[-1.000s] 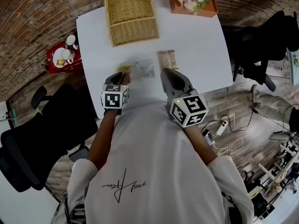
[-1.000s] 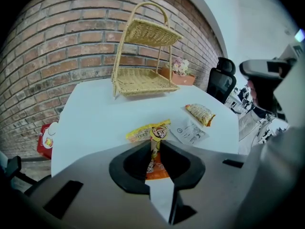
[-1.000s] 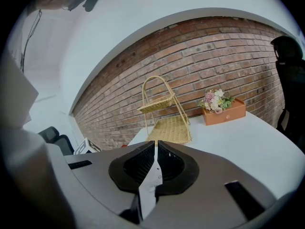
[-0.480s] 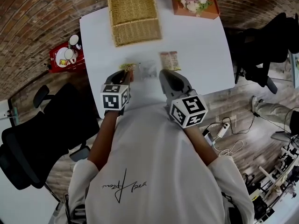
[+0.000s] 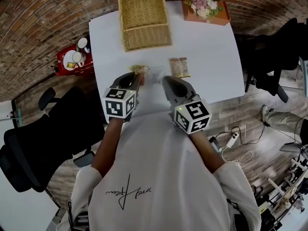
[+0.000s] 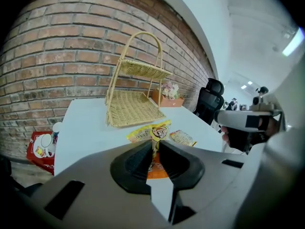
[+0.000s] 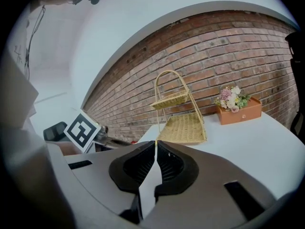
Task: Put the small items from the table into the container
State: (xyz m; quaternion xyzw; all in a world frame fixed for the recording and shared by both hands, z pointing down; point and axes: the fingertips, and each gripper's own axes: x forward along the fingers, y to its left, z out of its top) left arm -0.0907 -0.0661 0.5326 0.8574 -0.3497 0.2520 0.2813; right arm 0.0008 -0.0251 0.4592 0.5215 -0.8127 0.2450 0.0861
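Note:
A yellow-and-orange snack packet (image 6: 151, 132) hangs between the pads of my left gripper (image 6: 153, 146), lifted off the white table (image 5: 207, 42). The jaws are still closing on it and the pads press on its lower part. In the head view the same packet (image 5: 138, 70) sticks out ahead of my left gripper (image 5: 138, 77). My right gripper (image 5: 166, 82) hovers beside it, shut and empty (image 7: 156, 145). A second, brownish packet (image 5: 179, 67) lies flat on the table ahead of the right gripper. The two-tier wicker basket (image 5: 144, 20) stands at the table's far side.
An orange flower box (image 5: 206, 7) sits at the far right corner of the table. A red tray with cups (image 5: 72, 60) stands off the table's left edge. Black office chairs (image 5: 43, 138) flank the table on both sides.
My left gripper has risen from the table with the yellow packet in it, its jaws narrowing on it. The right gripper has hardly shifted.

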